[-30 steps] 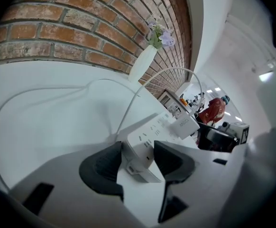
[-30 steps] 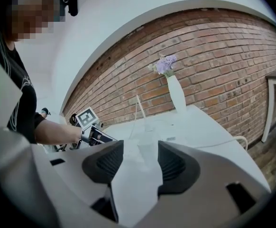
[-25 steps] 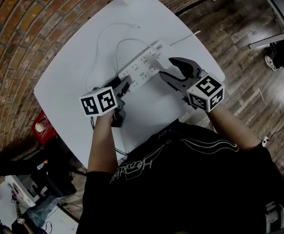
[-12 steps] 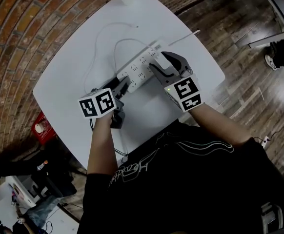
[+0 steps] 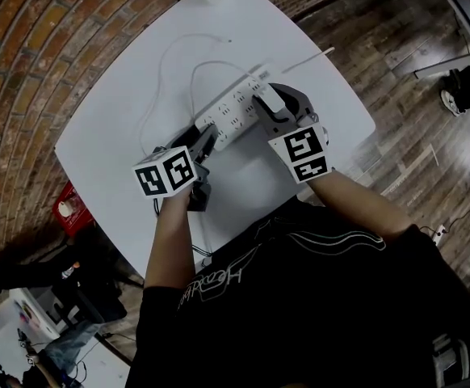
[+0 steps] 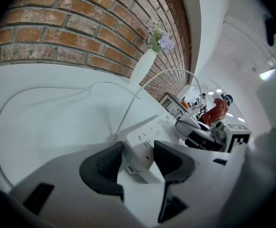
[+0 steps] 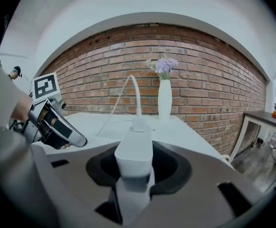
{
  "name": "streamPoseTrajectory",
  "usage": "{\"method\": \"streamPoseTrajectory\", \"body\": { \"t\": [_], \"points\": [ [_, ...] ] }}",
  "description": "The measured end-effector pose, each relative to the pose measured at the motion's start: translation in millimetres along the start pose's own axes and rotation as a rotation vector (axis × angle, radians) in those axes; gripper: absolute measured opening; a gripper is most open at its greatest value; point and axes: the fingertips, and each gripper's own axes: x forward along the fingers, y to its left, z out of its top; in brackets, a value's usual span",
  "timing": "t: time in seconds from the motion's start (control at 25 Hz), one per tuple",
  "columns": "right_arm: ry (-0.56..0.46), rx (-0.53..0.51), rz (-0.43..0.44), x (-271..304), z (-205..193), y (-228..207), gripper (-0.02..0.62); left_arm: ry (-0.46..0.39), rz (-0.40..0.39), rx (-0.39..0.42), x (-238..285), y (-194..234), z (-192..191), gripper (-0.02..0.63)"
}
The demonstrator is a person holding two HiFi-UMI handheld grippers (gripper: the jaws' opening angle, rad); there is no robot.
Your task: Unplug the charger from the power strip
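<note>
A white power strip (image 5: 231,111) lies aslant on the white table (image 5: 122,103). A white charger (image 5: 269,98) stands plugged in at its far right end, its thin cable (image 7: 134,91) arching away. My right gripper (image 5: 274,103) straddles the charger (image 7: 134,151); its jaws are closing and the dark pads (image 7: 176,167) touch both sides of the block. My left gripper (image 5: 205,140) is shut on the strip's near left end (image 6: 145,141), which sits between its pads (image 6: 105,163). In the left gripper view the right gripper (image 6: 197,129) shows further along the strip.
A white vase with purple flowers (image 7: 164,96) stands at the table's far edge by the brick wall. The strip's black cord (image 5: 199,194) drops over the near edge. A red object (image 5: 69,208) sits on the floor at the left.
My right gripper has moved left onto the charger, rolled, and its jaws have come in around it. The left gripper and the strip have stayed put.
</note>
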Motion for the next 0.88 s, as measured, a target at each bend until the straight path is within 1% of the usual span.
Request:
{"method": "streamPoseTrajectory", "body": {
  "t": [0.16, 0.24, 0.32, 0.4, 0.48, 0.56, 0.72, 0.8, 0.88],
  "points": [
    [0.002, 0.053, 0.038, 1.1, -0.7, -0.3, 0.123, 0.015, -0.007, -0.011, -0.4, 2.0, -1.4, 0.211],
    [0.005, 0.055, 0.036, 0.9, 0.0, -0.7, 0.123, 0.012, -0.014, -0.011, 0.0, -0.1, -0.7, 0.21],
    [0.013, 0.021, 0.011, 0.0, 1.8, -0.1, 0.123, 0.005, -0.007, -0.007, -0.3, -0.8, 0.1, 0.211],
    [0.019, -0.041, -0.017, -2.1, 3.0, 2.7, 0.123, -0.001, 0.001, 0.001, -0.9, -1.2, -0.3, 0.212],
    [0.018, -0.066, -0.025, -3.6, 2.3, 5.0, 0.124, -0.001, 0.004, 0.006, -1.3, -1.3, -0.7, 0.211],
    [0.016, -0.037, -0.012, -4.0, 0.6, 4.0, 0.124, -0.001, 0.002, 0.009, -0.8, -1.6, -0.2, 0.212],
    [0.019, 0.06, 0.027, -3.9, -1.5, -0.3, 0.123, -0.008, 0.005, 0.021, -1.9, -1.2, 0.2, 0.21],
    [0.024, 0.066, 0.029, -4.4, -1.0, -0.6, 0.124, -0.007, 0.004, 0.017, -2.0, -1.4, 0.4, 0.21],
    [0.033, 0.04, 0.019, -5.7, -0.3, 0.9, 0.123, -0.006, 0.004, 0.01, -1.7, -1.9, -0.2, 0.21]
  ]
}}
